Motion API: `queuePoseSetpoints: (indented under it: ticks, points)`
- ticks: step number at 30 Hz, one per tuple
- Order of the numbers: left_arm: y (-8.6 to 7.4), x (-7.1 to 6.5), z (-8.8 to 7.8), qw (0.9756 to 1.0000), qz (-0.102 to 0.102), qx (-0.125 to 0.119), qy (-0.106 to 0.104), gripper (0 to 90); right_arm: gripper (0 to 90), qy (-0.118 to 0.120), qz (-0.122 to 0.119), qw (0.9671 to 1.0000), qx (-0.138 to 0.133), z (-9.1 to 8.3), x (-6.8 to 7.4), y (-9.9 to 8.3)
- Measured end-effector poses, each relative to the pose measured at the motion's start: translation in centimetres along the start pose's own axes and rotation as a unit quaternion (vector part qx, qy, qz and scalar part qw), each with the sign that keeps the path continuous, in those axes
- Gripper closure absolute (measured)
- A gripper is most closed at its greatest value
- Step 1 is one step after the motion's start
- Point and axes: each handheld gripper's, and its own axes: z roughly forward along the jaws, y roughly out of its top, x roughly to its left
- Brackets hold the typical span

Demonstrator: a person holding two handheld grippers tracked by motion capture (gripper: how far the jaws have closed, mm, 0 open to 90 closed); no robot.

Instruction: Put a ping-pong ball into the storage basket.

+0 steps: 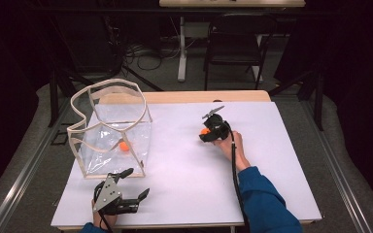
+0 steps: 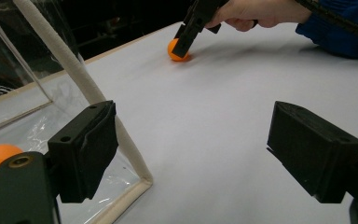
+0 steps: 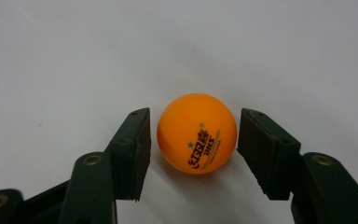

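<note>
The right tongs (image 1: 209, 132) stand tip-down on the white table (image 1: 272, 170), and the orange ball (image 3: 197, 133) sits square between their two black jaws. In the right gripper view a thin gap shows at each side of the ball, so the pads bracket it without pressing yet; the jaws stand open, though narrow. That is what the next move turns on: the ball lies dead centre on the closing line, neither ahead of the tips nor behind them, so a straight squeeze should catch it. A ball has no long axis to line up. The left tongs (image 1: 135, 183) rest wide open and empty, well away from this ball, beside the clear bag (image 1: 108, 133), which holds a second ball (image 1: 124, 146).
</note>
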Motion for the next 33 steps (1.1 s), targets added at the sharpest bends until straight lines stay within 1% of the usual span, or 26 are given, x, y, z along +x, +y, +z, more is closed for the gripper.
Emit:
queuePoseSetpoints:
  ticks: [4,5,8,10,11,13,15,19,21,25,33]
  points:
    - [0.0,0.0,0.0,1.0000,0.001,-0.001,0.000,15.9,50.1,0.000,0.000,1.0000,0.007,0.0,-0.1,-0.1]
    - [0.0,0.0,0.0,1.0000,0.002,0.000,0.000,15.9,50.3,0.001,0.000,1.0000,0.003,0.1,-0.1,-0.1]
    - [0.0,0.0,0.0,1.0000,0.001,0.001,0.000,15.9,50.6,0.000,-0.004,1.0000,0.007,0.0,0.0,0.0]
    - [0.0,0.0,0.0,1.0000,0.001,0.000,0.001,15.9,50.7,-0.001,-0.001,1.0000,0.007,-0.1,0.1,0.0]
    - [0.0,0.0,0.0,1.0000,0.001,0.000,0.001,15.9,50.7,-0.002,-0.005,1.0000,0.005,-0.1,0.0,0.1]
    - [0.0,0.0,0.0,1.0000,0.001,-0.001,0.001,15.9,50.7,0.002,0.001,1.0000,-0.003,-0.5,-0.1,0.1]
    - [0.0,0.0,0.0,1.0000,0.002,0.000,0.001,15.9,50.7,0.003,-0.001,1.0000,0.000,-0.8,-0.1,0.1]
    - [0.0,0.1,-0.1,1.0000,0.001,0.002,0.002,15.9,50.7,0.004,-0.009,0.9999,0.003,-1.3,0.0,0.2]
    - [0.0,0.1,0.0,1.0000,0.000,0.001,0.001,15.9,50.7,0.004,-0.008,1.0000,0.002,-1.4,0.2,0.3]
    - [0.0,0.0,0.0,1.0000,0.002,0.001,0.001,15.9,50.7,0.006,-0.018,0.9998,0.008,-1.8,0.4,0.4]
    - [0.0,0.0,0.0,1.0000,0.001,0.002,0.002,15.9,50.8,0.003,-0.029,0.9995,0.009,-2.9,0.8,0.7]
